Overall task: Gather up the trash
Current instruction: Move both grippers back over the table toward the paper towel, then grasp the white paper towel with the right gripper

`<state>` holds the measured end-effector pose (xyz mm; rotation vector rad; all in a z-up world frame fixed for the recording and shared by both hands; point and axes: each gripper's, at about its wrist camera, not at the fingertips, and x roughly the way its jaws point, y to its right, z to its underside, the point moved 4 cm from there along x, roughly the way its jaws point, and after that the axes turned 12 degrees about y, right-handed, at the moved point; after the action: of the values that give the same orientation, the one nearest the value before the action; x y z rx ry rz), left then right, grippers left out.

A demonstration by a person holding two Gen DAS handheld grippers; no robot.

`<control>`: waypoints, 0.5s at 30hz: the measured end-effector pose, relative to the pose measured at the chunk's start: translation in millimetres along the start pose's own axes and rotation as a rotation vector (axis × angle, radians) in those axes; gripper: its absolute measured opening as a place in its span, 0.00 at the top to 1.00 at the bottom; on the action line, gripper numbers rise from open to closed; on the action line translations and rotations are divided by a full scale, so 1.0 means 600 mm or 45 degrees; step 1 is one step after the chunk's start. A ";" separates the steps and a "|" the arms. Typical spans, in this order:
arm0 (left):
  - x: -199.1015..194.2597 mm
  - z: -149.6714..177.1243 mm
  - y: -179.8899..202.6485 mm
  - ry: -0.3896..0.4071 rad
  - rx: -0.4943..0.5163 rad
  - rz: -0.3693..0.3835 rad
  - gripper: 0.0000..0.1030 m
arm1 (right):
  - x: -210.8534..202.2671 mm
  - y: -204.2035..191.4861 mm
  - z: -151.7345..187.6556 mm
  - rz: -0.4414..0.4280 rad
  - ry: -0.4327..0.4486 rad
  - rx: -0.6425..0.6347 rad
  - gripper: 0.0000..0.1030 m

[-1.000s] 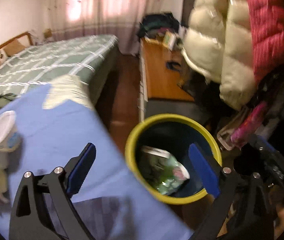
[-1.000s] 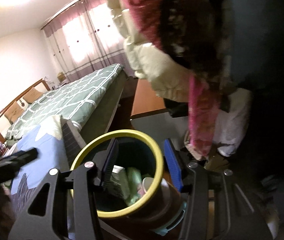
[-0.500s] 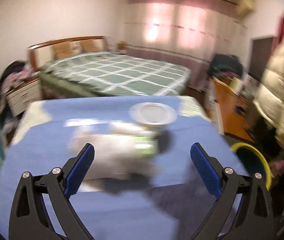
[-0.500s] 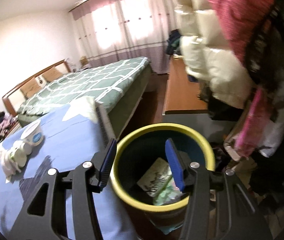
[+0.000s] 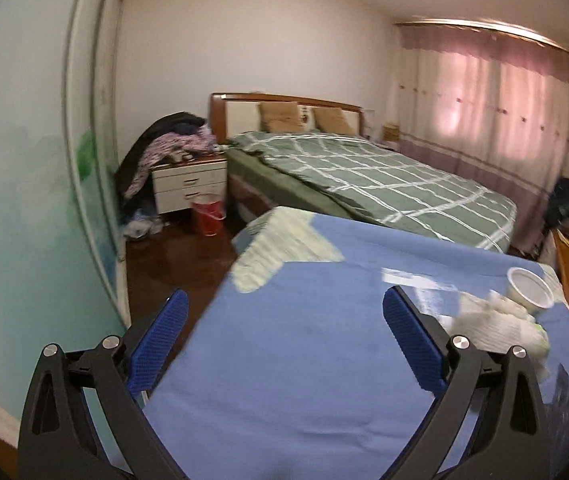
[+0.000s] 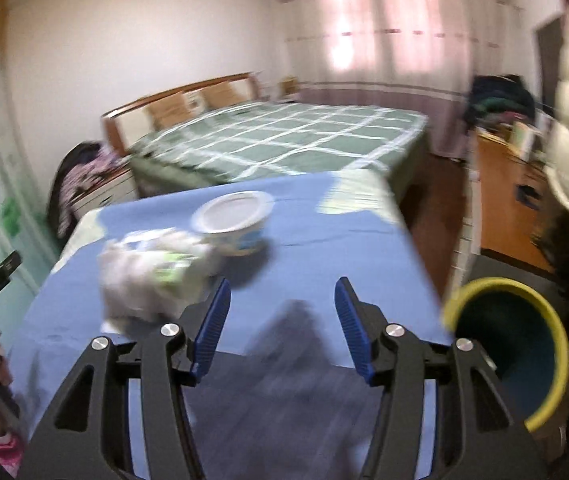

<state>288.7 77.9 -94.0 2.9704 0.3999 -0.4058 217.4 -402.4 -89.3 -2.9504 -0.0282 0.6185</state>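
Left claw [image 5: 284, 334] spread wide, nothing between the ribbed blue pads [image 5: 412, 340], black frame arms below. Right claw [image 6: 282, 322] about half spread and opening, nothing between its ridged blue pads [image 6: 350, 322], hanging over the table's near part.

Table [image 5: 304, 360] draped in smooth blue cloth, with pale woven patches at the far corners. On the cloth, crumpled white wrappers [image 6: 152, 276] with a green printed scrap, soft and lumpy, blurred; touching or just beside them, on the far side, a round white plastic cup [image 6: 234, 220] with a wide rolled rim and a blue band low on the wall, upright and open. In the left wrist view, same cup [image 5: 530, 290] and crumpled pile [image 5: 496, 320] near the table's right edge, beyond the right pad. A flat pale strip [image 5: 412, 280] lying on the cloth just left of the pile, too blurred to name.

Round trash bin [image 6: 512, 352] with a thick yellow rim and dark blue inside, standing just off the table's right corner; contents hidden from here.

Behind the table, a bed [image 5: 364, 180] under a green quilt with a white grid, wooden headboard, tan pillows. White two-drawer nightstand [image 5: 188, 184] heaped with clothes, red bucket [image 5: 208, 214] on the dark wooden floor beside it. Pink pleated curtains [image 5: 504, 112] glowing with light.
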 end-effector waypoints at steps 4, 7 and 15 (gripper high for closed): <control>0.003 0.004 -0.015 -0.006 -0.017 -0.002 0.06 | 0.037 -0.090 -0.010 -0.111 -0.026 -0.078 0.46; -0.005 0.004 -0.007 0.008 -0.024 -0.002 0.06 | 0.066 -0.152 -0.015 -0.166 -0.025 -0.180 0.41; -0.015 0.009 0.012 -0.019 -0.054 0.007 0.06 | 0.147 -0.227 0.010 -0.170 -0.121 -0.304 0.41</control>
<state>281.1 68.0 -96.4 2.9253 0.3942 -0.4136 297.0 -262.4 -112.7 -3.1078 -0.3269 0.7849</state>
